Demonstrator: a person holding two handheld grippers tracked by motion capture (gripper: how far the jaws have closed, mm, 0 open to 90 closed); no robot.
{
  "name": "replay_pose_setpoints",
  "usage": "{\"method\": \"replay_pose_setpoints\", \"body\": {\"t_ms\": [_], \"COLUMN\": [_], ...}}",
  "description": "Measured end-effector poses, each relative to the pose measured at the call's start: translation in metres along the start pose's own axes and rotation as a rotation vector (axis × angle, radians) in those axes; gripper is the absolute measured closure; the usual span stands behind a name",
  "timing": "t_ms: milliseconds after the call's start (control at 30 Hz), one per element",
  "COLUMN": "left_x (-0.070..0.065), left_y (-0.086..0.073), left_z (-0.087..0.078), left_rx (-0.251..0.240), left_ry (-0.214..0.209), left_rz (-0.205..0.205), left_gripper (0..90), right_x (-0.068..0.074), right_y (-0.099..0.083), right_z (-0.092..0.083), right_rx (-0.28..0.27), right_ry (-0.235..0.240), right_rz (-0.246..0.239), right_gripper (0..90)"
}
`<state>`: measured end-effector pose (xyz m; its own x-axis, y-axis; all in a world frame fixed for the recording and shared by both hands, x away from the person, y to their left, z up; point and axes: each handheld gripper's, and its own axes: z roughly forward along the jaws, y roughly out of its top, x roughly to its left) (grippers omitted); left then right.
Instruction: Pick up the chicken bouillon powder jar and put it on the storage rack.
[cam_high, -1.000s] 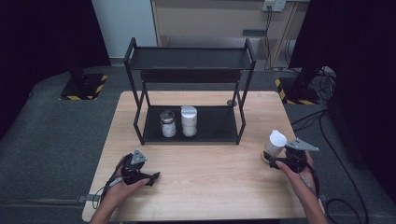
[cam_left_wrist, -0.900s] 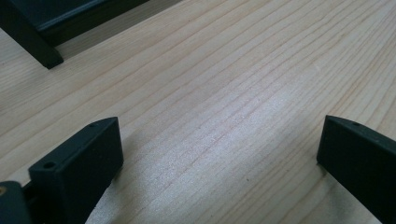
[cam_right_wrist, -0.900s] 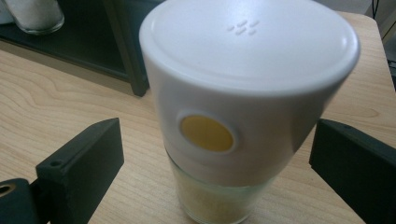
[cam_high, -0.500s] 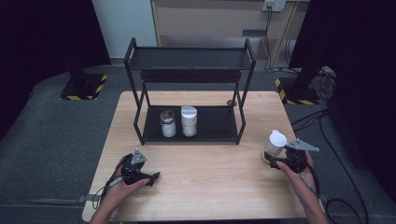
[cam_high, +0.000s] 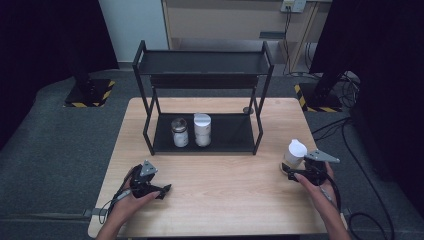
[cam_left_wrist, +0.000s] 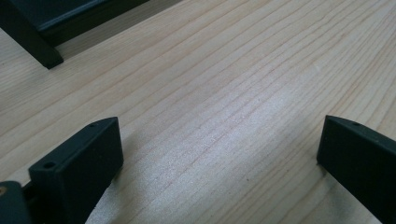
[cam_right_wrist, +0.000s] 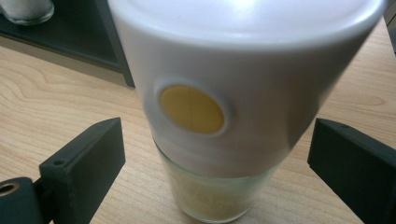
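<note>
We see the right gripper (cam_high: 295, 172) near the right edge of the wooden worktop (cam_high: 225, 200), held in the person's right hand (cam_high: 320, 187). Its jaws stand wide on either side of a glass jar with a white cap (cam_high: 294, 156), and in the right gripper view a gap shows between each jaw and the jar (cam_right_wrist: 219, 116), so neither jaw presses on it. The jaws have just been closing slightly, with the jar between them. The jar stands upright on the worktop, and we can make out a pale yellow, grainy filling in its glass base and a round yellow spot on the side of its cap.

At the near left of the worktop, the left gripper (cam_high: 162, 190) rests low over the wood in the person's left hand (cam_high: 131, 197). Its jaws are wide apart, with bare wood between them in the left gripper view (cam_left_wrist: 219, 140).

Farther back, in the middle of the worktop, stands a black two-tier rack (cam_high: 202, 62). On its lower shelf, two containers stand upright side by side: a small clear jar (cam_high: 179, 132) on the left and a white canister (cam_high: 202, 129) just beside it on the right. The jar with the white cap is well apart from them, outside the rack near its right front leg.
</note>
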<state>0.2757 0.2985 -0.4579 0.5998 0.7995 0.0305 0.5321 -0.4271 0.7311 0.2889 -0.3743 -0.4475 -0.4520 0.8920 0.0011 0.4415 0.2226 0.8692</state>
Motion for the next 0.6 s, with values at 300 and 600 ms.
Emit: {"method": "replay_pose_setpoints", "body": {"t_ms": [300,600], "left_x": [0.0000,0.0000], "left_y": [0.0000,0.0000], "left_z": [0.0000,0.0000], "left_rx": [0.000,0.000], "left_ry": [0.000,0.000], "left_rz": [0.000,0.000], "left_gripper": [0.0,0.0], "right_x": [-0.0001,0.0016], "right_y": [-0.0006,-0.0007], "right_z": [0.0024,0.0068], "right_rx": [0.009,0.017], "right_ry": [-0.006,-0.003], "right_rz": [0.003,0.001], "right_gripper": [5.2,6.2]}}
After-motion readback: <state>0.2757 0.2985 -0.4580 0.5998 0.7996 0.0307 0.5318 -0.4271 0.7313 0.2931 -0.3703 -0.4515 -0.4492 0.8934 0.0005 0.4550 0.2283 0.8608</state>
